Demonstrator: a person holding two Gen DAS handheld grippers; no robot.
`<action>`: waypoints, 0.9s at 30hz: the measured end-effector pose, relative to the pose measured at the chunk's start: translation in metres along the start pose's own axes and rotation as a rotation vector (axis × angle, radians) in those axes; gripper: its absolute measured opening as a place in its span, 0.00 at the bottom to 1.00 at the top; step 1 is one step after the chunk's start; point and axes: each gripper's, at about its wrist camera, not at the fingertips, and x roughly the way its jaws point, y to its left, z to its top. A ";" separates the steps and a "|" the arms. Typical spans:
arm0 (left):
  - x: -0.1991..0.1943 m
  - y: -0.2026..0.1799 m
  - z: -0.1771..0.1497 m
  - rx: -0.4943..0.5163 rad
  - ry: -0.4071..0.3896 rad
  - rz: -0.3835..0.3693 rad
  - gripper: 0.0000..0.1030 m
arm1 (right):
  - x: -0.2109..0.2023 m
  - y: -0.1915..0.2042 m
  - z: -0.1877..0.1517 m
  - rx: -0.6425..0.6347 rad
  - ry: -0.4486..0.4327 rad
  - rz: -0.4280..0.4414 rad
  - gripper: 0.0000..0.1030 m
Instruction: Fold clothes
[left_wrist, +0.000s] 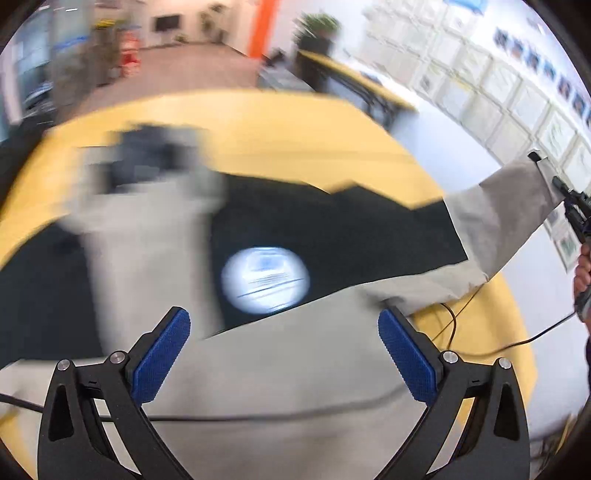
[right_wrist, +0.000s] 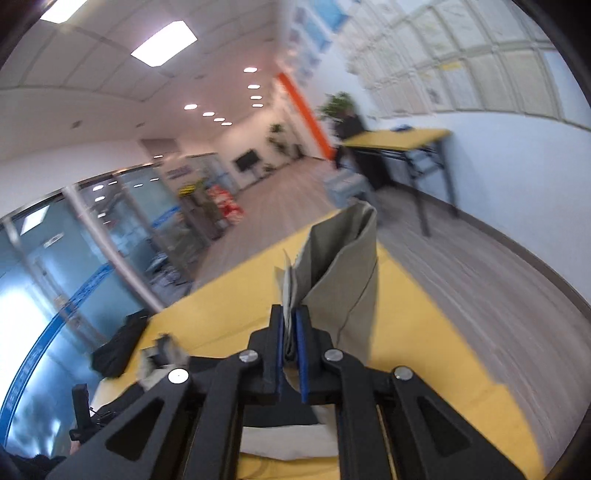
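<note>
A black and grey shirt (left_wrist: 332, 229) with a round white print (left_wrist: 265, 278) lies spread on the yellow table (left_wrist: 288, 125). My left gripper (left_wrist: 284, 328) hovers above its grey lower part, jaws wide open and nothing between the blue pads (left_wrist: 162, 354). My right gripper (right_wrist: 291, 325) is shut on the end of the grey sleeve (right_wrist: 343, 266), which stands up above the pads. In the left wrist view the same sleeve (left_wrist: 509, 206) stretches up to the right gripper (left_wrist: 570, 201) at the right edge, lifted off the table.
A thin black cable (left_wrist: 480, 343) runs across the table's right side. A dark bundle (left_wrist: 147, 155) lies at the table's far left. Another yellow table (right_wrist: 402, 138) stands by the white wall, wood floor between. A hand (left_wrist: 583, 273) shows at the right edge.
</note>
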 end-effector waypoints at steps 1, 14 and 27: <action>-0.036 0.029 -0.004 -0.035 -0.027 0.015 1.00 | 0.012 0.030 -0.002 -0.021 0.005 0.042 0.06; -0.290 0.256 -0.091 -0.195 -0.171 0.256 1.00 | 0.248 0.338 -0.206 -0.192 0.395 0.404 0.06; -0.236 0.260 -0.083 -0.122 -0.154 0.101 1.00 | 0.285 0.403 -0.392 -0.414 0.708 0.416 0.40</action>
